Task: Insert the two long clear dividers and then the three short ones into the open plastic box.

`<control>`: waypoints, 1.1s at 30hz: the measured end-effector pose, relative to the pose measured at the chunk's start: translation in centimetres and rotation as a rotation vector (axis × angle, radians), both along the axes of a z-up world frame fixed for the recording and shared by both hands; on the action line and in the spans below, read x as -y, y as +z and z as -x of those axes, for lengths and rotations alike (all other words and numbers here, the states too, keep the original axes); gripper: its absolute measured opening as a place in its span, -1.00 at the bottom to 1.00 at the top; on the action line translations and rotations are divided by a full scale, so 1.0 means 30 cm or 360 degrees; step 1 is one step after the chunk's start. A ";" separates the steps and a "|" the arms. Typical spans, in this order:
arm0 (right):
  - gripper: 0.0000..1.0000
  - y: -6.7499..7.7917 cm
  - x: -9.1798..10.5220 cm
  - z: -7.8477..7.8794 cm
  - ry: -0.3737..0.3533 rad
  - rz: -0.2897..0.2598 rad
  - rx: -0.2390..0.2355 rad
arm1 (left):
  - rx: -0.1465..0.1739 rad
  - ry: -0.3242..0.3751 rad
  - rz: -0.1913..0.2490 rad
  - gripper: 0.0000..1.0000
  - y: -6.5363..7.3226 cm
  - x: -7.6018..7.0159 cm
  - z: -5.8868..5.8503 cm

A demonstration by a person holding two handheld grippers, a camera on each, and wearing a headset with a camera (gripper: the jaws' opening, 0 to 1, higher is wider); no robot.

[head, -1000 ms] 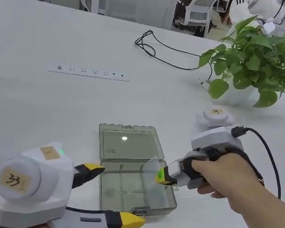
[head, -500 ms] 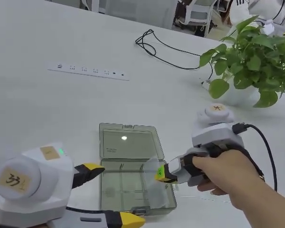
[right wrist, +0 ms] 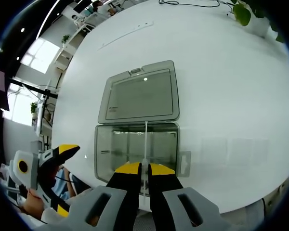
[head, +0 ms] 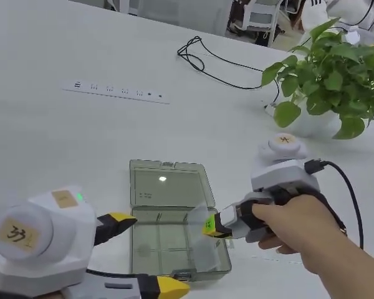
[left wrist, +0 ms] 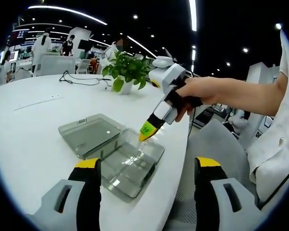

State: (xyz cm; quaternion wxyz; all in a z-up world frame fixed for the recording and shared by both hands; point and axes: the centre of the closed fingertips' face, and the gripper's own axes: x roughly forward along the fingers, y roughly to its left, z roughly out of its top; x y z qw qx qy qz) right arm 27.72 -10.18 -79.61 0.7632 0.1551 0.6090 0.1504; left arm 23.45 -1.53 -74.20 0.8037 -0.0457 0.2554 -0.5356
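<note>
The open clear-grey plastic box (head: 174, 249) lies in front of me with its lid (head: 168, 184) folded flat behind the base. My right gripper (head: 209, 227) is shut on a clear divider (head: 198, 240), which hangs over the right part of the base. In the right gripper view that divider (right wrist: 145, 139) runs edge-on across the base (right wrist: 115, 144). My left gripper (head: 143, 252) stands open just left of the box, holding nothing. In the left gripper view its jaws (left wrist: 147, 168) frame the box (left wrist: 106, 139) and the right gripper (left wrist: 151, 126).
Faint clear divider pieces (right wrist: 231, 144) lie flat on the white table right of the box. A power strip (head: 115, 93) and a black cable (head: 218, 62) lie farther back. A potted plant (head: 327, 81) stands at the right.
The right gripper with the divider has edged slightly up and to the left over the box base. The left gripper has stayed put.
</note>
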 end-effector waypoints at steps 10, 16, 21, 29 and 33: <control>-0.86 0.001 -0.026 0.001 0.0059 -0.0006 0.0071 | 0.0001 0.0016 -0.0007 0.62 -0.002 -0.010 -0.007; -0.84 -0.005 -0.036 -0.003 0.0089 -0.0013 0.0104 | 0.0006 0.0019 -0.0007 0.61 0.000 -0.009 -0.010; -0.81 -0.018 -0.048 -0.005 0.0121 -0.0033 0.0122 | 0.0004 0.0014 -0.0014 0.61 -0.003 -0.010 -0.007; -0.78 -0.054 -0.056 -0.006 0.0150 -0.0057 0.0128 | 0.0009 0.0015 -0.0025 0.61 0.000 -0.015 -0.008; -0.78 -0.068 -0.057 -0.006 0.0146 -0.0074 0.0124 | 0.0008 0.0022 -0.0024 0.61 0.003 -0.017 -0.009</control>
